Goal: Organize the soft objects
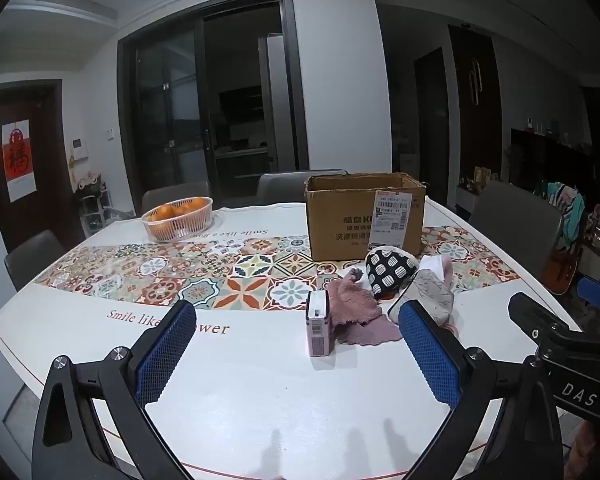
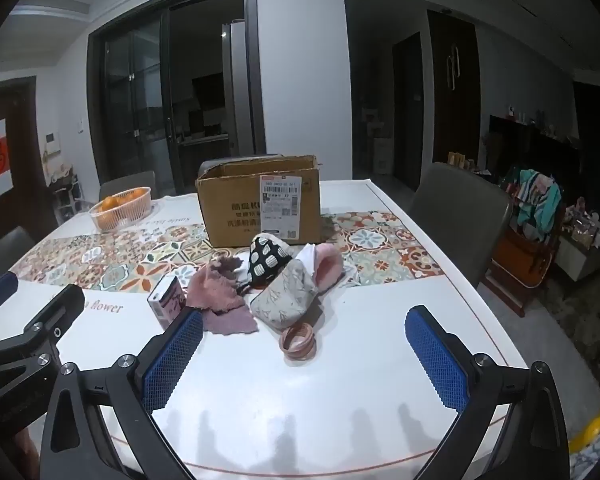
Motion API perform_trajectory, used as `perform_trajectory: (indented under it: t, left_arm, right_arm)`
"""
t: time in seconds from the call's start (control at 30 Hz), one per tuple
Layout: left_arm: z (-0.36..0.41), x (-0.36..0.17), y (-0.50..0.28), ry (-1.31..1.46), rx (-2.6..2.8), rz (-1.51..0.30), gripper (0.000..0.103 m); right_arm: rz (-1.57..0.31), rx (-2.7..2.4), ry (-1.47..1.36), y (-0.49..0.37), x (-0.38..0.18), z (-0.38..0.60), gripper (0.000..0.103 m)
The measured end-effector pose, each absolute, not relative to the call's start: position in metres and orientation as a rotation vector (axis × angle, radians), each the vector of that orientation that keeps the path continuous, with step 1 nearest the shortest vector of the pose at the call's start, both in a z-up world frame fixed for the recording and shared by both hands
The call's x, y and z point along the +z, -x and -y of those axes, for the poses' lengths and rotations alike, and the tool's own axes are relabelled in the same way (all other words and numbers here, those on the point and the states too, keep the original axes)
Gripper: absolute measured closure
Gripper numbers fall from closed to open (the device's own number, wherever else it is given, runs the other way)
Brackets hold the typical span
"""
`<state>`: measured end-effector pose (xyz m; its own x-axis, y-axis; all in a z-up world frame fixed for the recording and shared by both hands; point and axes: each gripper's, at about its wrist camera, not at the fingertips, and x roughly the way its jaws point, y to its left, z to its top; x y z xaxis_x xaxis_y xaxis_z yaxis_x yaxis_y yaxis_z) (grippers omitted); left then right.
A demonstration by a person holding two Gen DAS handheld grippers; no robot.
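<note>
A: From the tabletop's (image 2: 260,380) left side?
B: A small pink carton (image 2: 167,302) stands upright, then a fuzzy pink cloth (image 2: 220,304) lies flat, long axis toward the near edge.
A: Next?
B: A black dotted pouch (image 2: 269,261), a grey fabric slipper (image 2: 286,300) with pink fleece opening pointing to the cardboard box (image 2: 236,208), a tape roll (image 2: 299,342).
A: Grippers?
B: Left gripper (image 1: 296,354) and right gripper (image 2: 304,354) both spread wide, empty.

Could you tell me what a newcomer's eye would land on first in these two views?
Probably the open cardboard box with its white shipping label, standing mid-table on the bright patterned tile runner. Just in front of it lies a jumble of soft things: a pink cloth, a black-and-white dotted pouch and a grey slipper with pink lining. A basket of oranges sits far left.
</note>
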<state>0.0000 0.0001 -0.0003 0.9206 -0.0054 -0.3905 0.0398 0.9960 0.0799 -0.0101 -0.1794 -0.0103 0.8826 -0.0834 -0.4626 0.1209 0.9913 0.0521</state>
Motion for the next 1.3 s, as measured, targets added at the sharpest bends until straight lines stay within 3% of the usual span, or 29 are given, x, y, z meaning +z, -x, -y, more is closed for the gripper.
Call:
perform_trajectory:
  t: [1.3]
  left_arm:
    - [-0.0029,-0.0006,0.0040,-0.074,-0.017,-0.395,0.000]
  right_arm:
    - [-0.476,-0.118,-0.052,0.0130,-0.0100,0.1774,0.000]
